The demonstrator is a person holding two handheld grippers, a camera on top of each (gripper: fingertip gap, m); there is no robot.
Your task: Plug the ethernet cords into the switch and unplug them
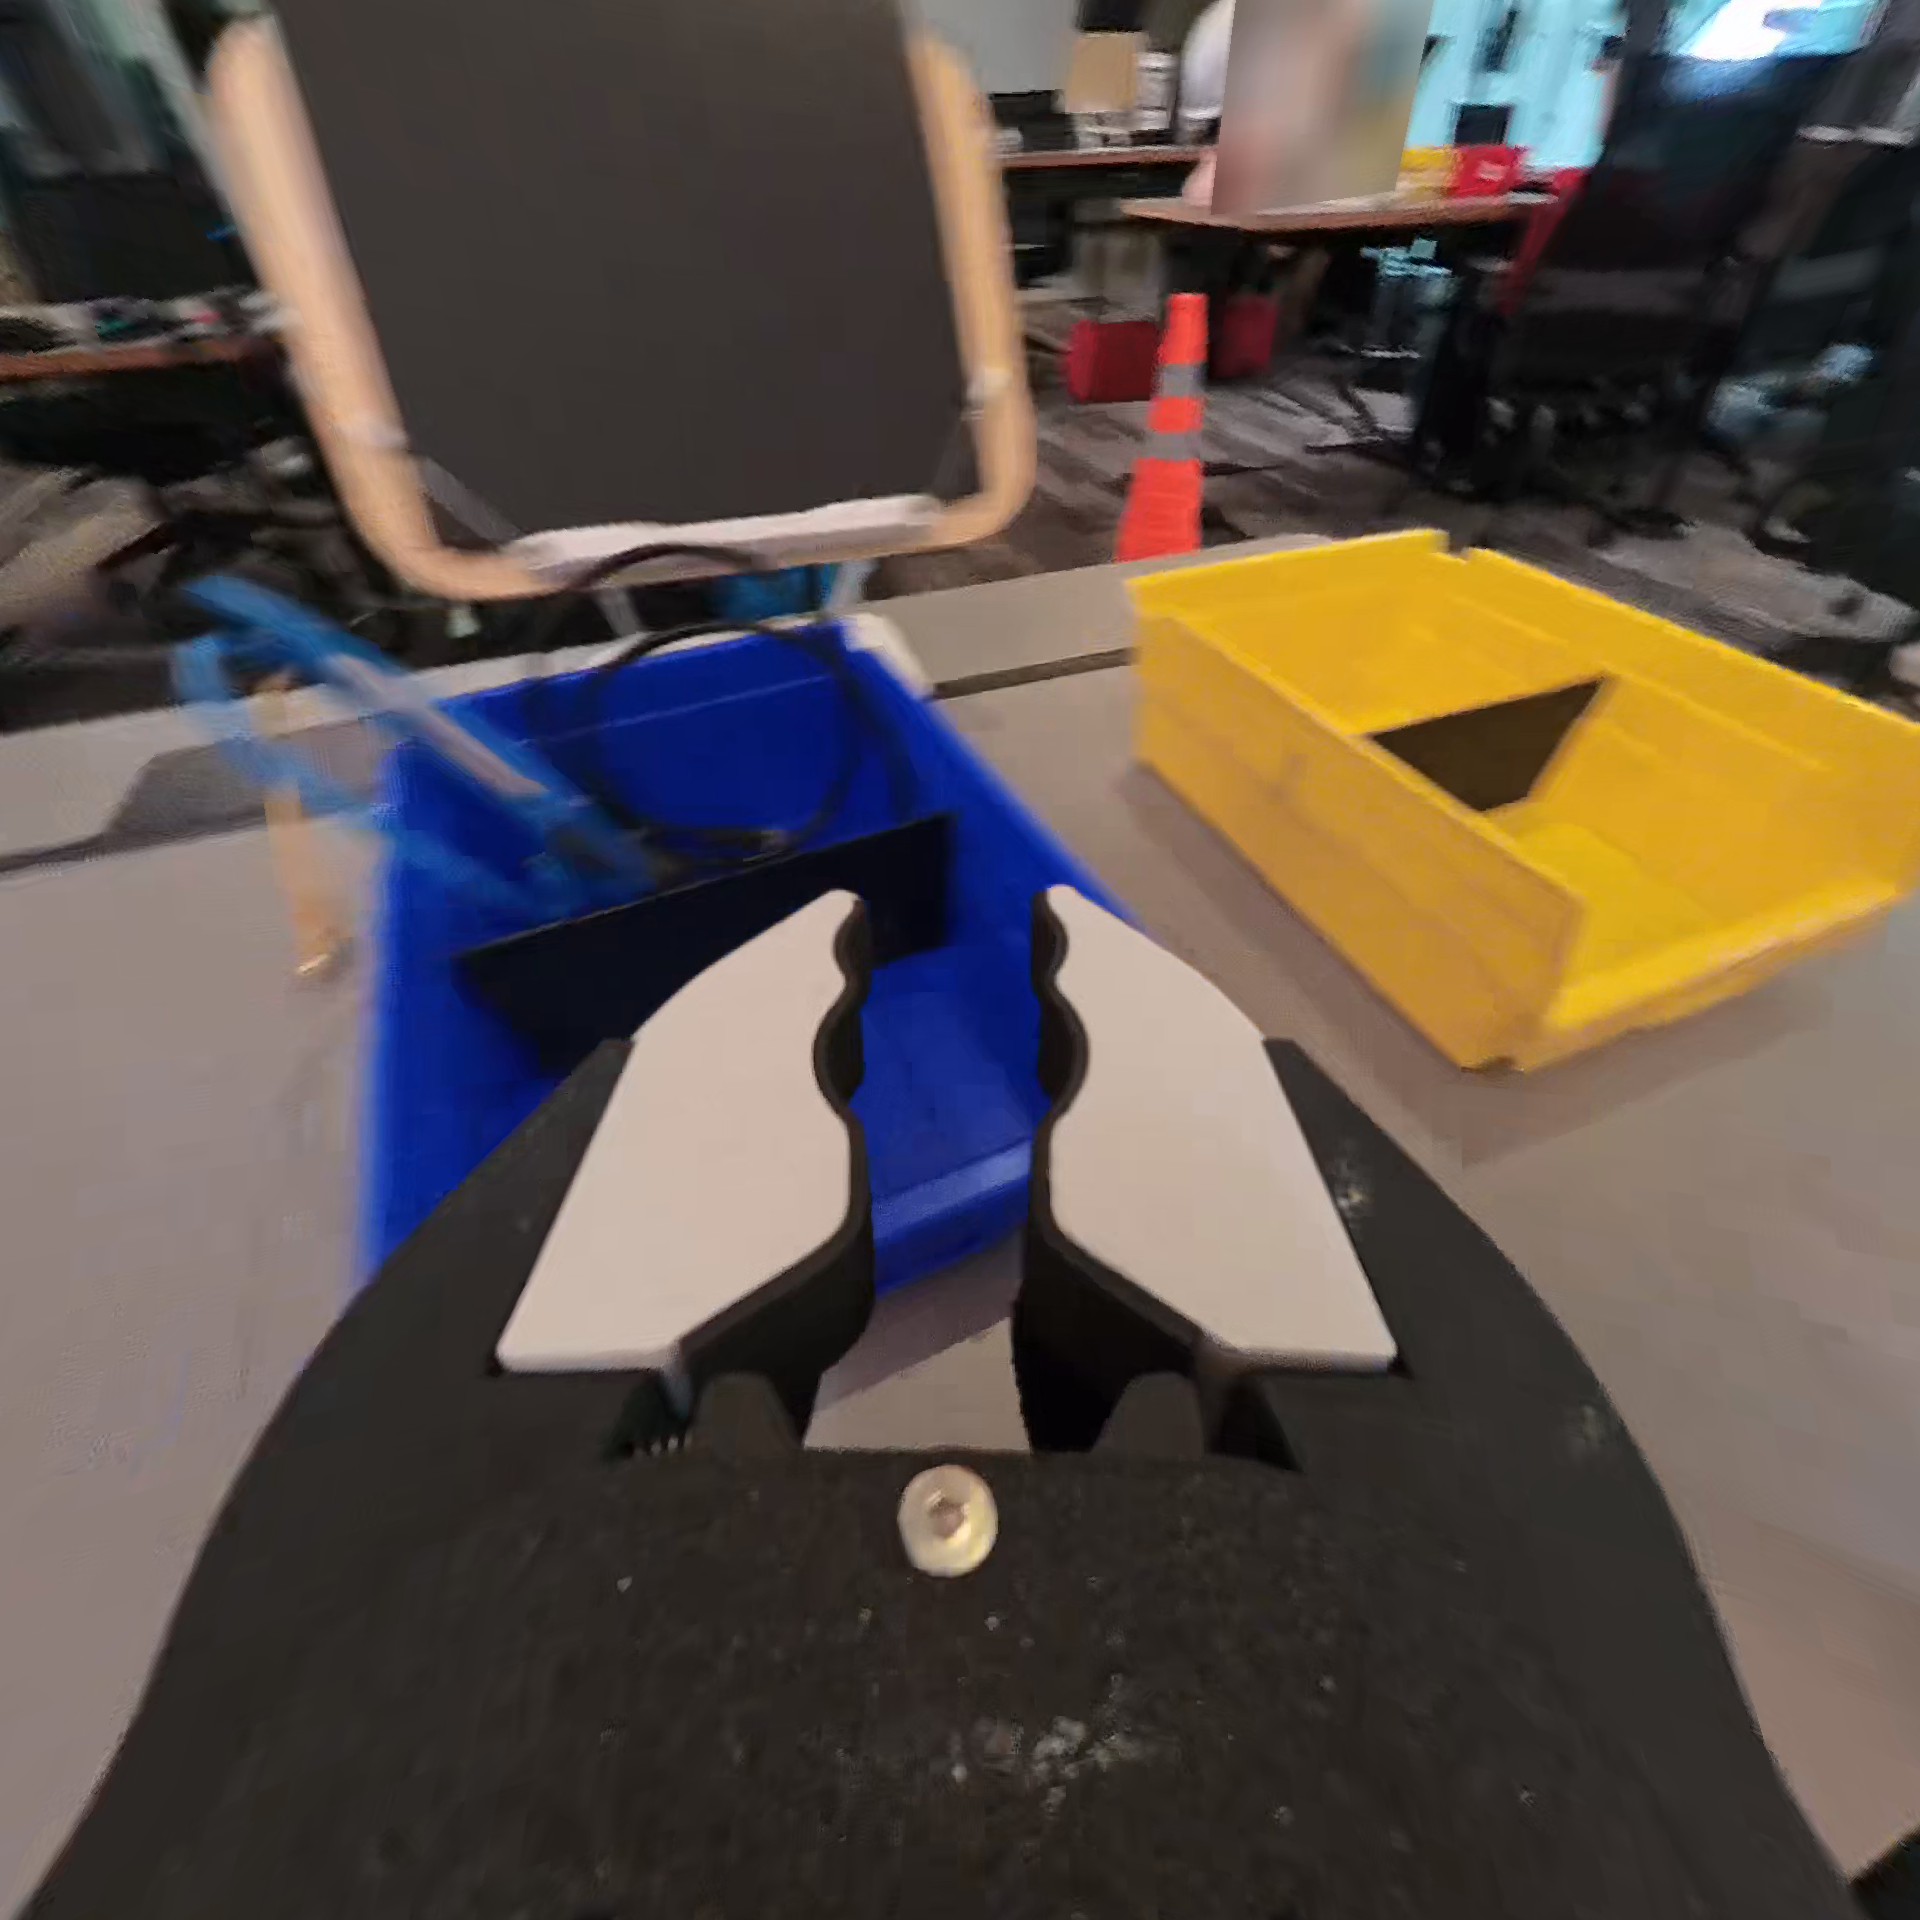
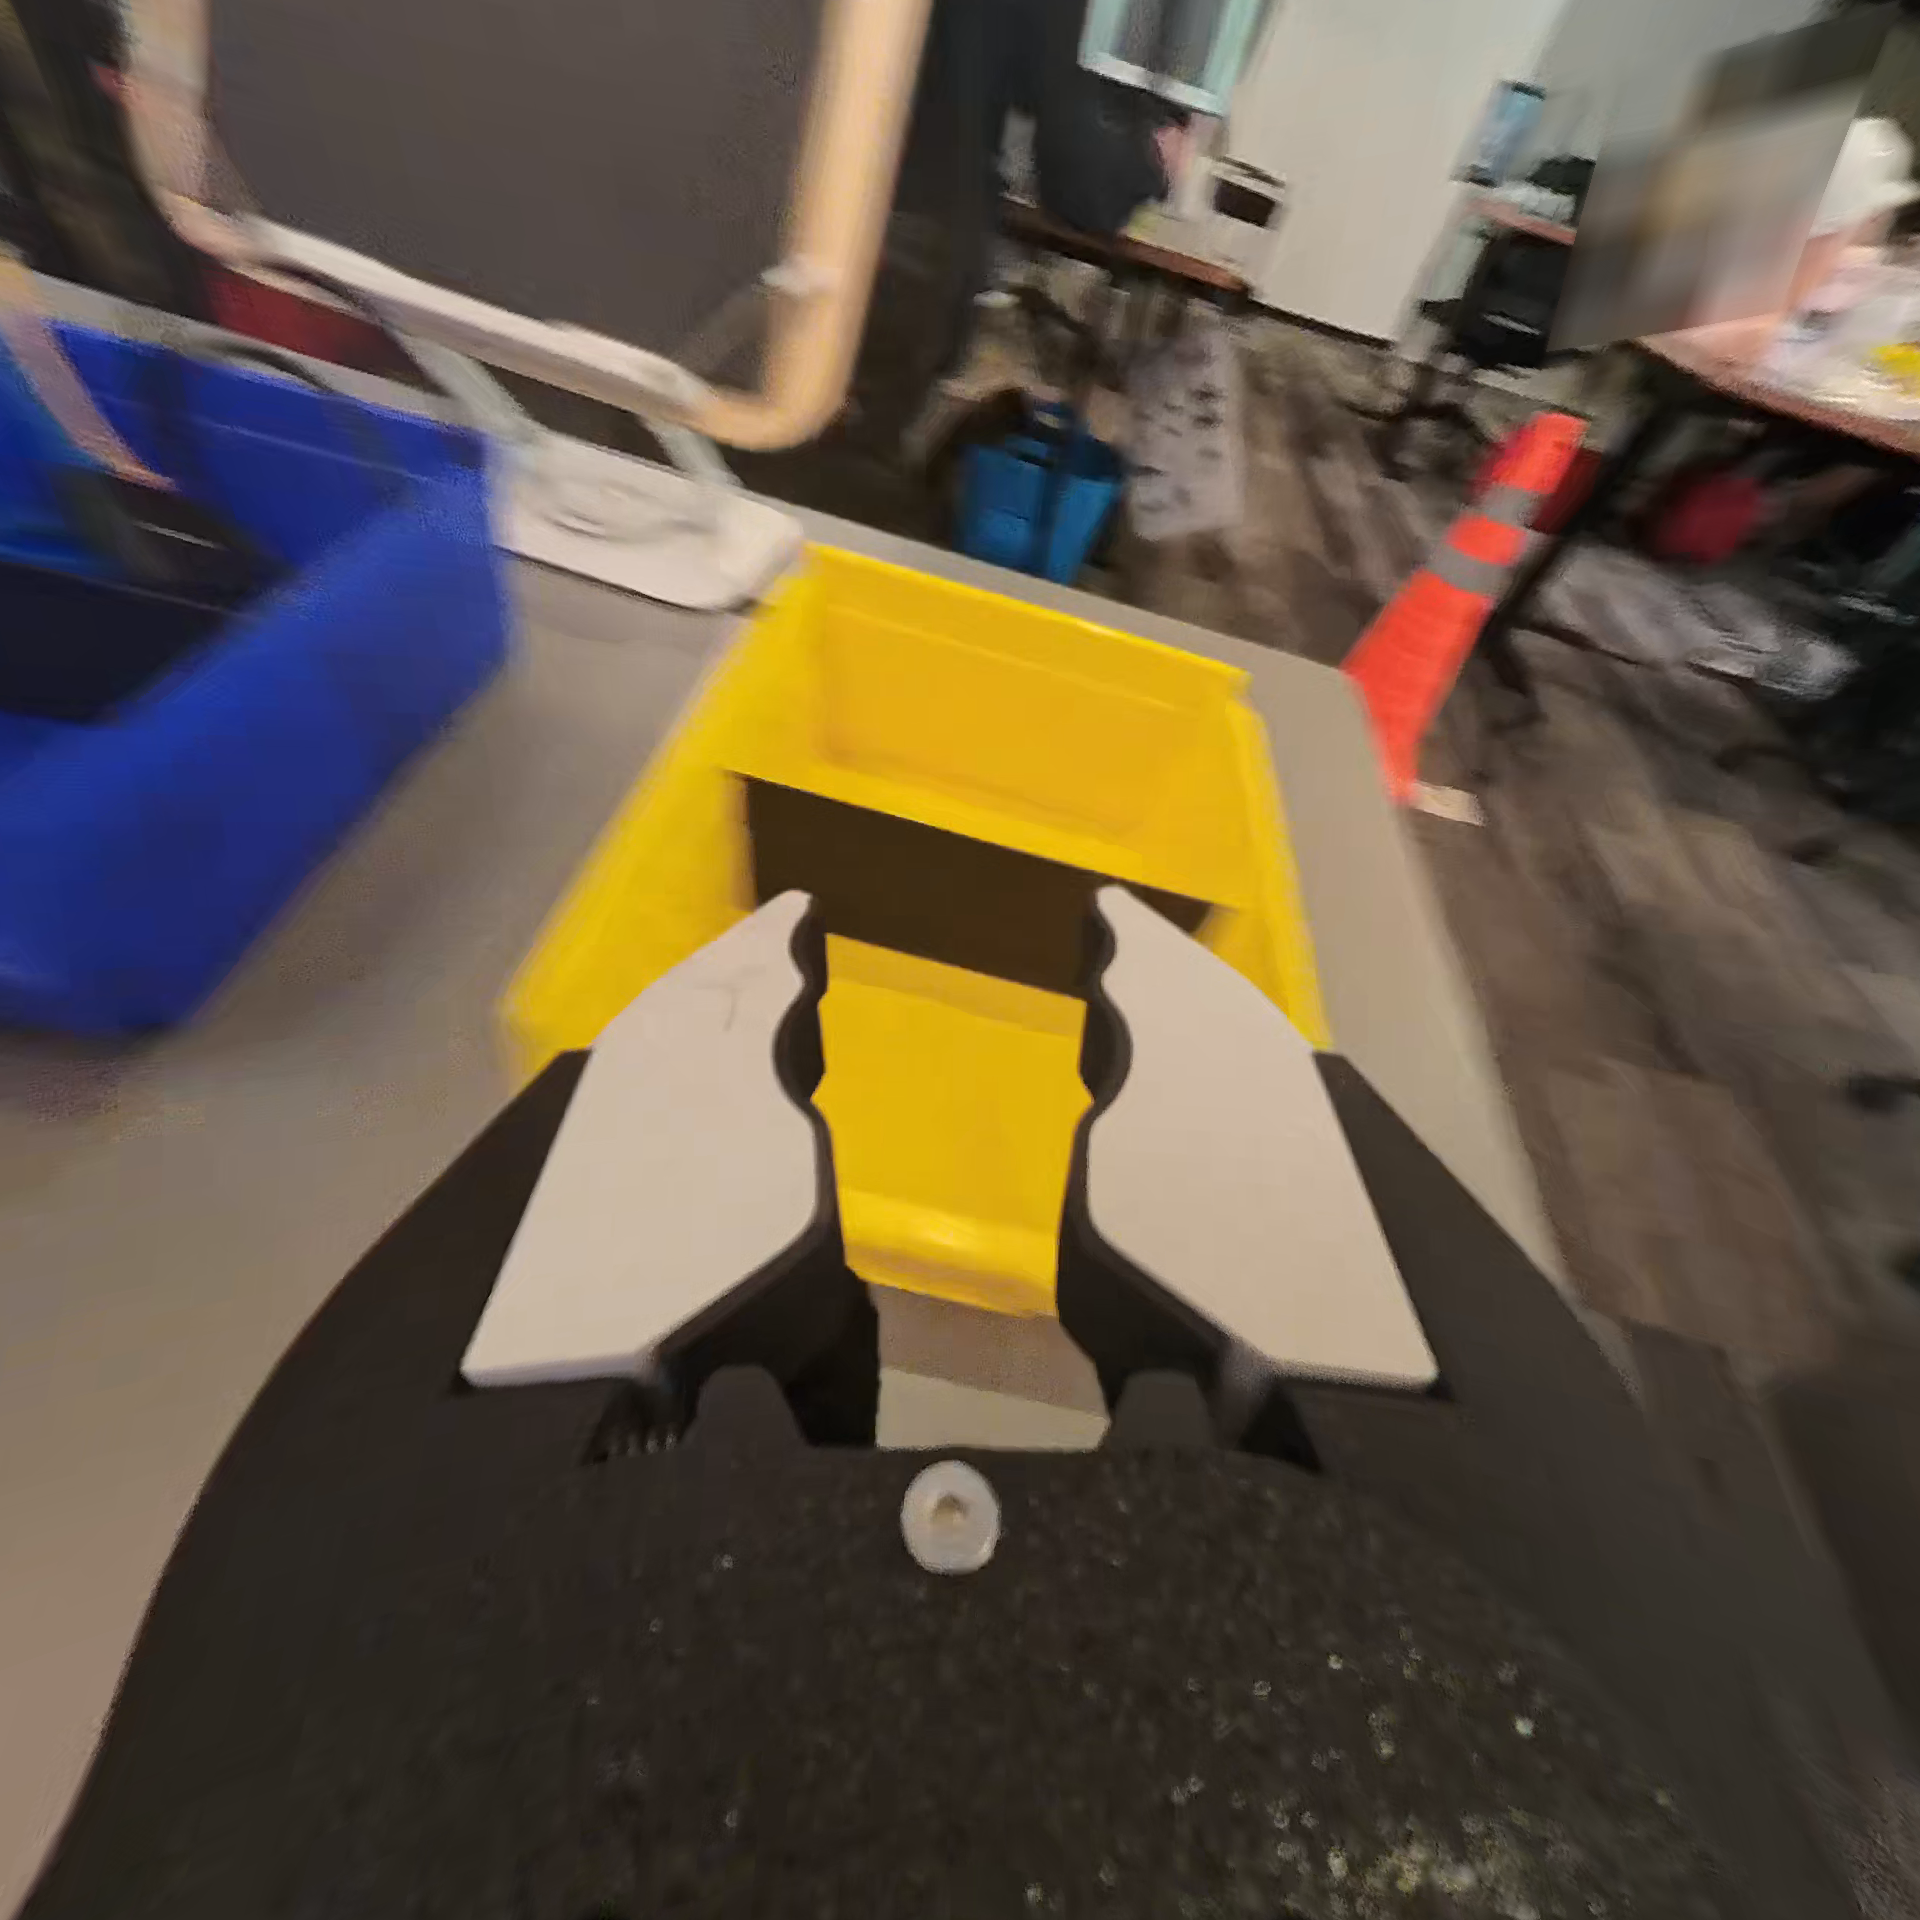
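Observation:
A blue bin (image 1: 665,997) sits on the grey table (image 1: 1351,1195) with a black divider (image 1: 727,935) across it. Behind the divider lie a blue cord (image 1: 436,727), blurred and trailing over the bin's left rim, and a thin black cord (image 1: 748,748) in a loop. My left gripper (image 1: 948,914) is open and empty, just above the bin's near half. A yellow bin (image 2: 935,707) with a black divider (image 2: 935,894) sits to the right. My right gripper (image 2: 951,914) is open and empty over its near end. I cannot make out a switch.
The yellow bin (image 1: 1455,790) also shows in the left wrist view. The blue bin (image 2: 208,727) shows at left in the right wrist view. A chair (image 1: 623,260) stands behind the table. An orange cone (image 1: 1169,436) stands on the floor beyond. A white power strip (image 2: 644,540) lies near the far edge. The gap from one gripper's tips to the other's is roughly 30 cm.

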